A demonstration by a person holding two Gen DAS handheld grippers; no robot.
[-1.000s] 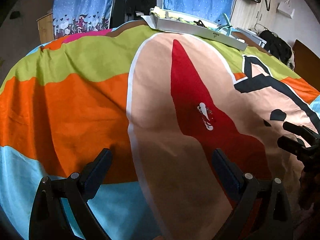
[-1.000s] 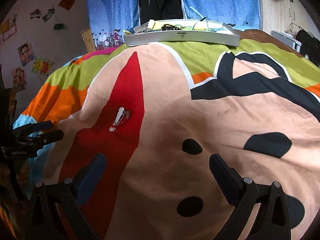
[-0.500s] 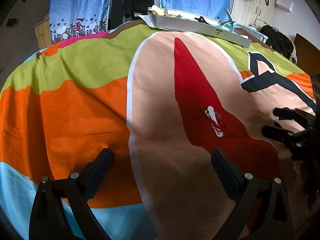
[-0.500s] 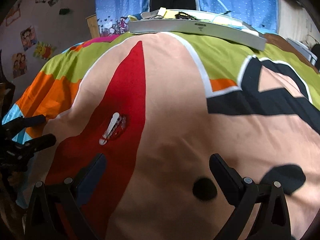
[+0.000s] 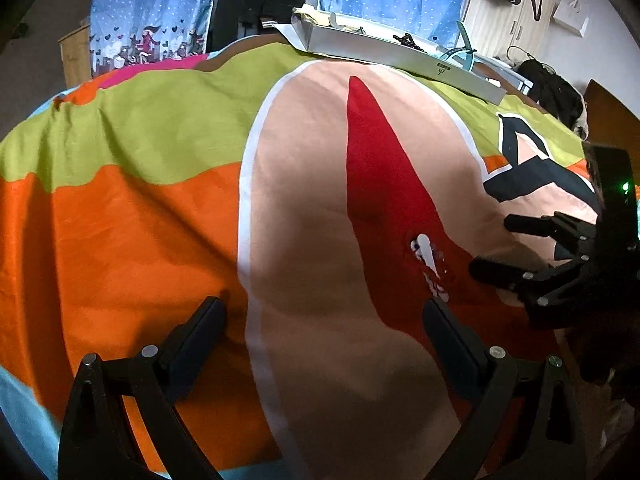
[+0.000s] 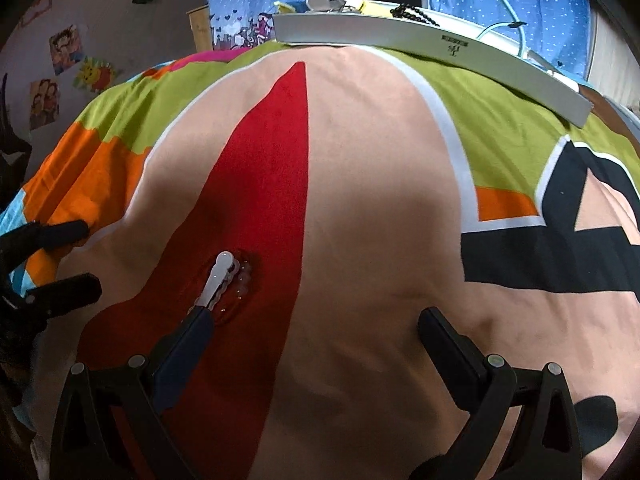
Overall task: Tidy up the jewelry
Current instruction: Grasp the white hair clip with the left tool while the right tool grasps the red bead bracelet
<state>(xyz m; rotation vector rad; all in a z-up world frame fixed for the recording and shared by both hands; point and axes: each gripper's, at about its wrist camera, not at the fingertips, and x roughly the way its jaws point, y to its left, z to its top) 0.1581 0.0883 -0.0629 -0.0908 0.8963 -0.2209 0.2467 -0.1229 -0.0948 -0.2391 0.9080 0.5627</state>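
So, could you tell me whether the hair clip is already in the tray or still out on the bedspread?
Out. The hair clip lies flat on the bedspread's red patch, well short of the tray at the far end.

Bedspread [image 5: 160, 220] wide open on the left and middle, nothing on it. Hair clip [image 6: 218, 278] lies on the red patch, touching right gripper's [image 6: 312, 320] left fingertip; left gripper [image 6: 60, 256] crowds its other side. Long tray [image 6: 420, 42] blocks the far edge.
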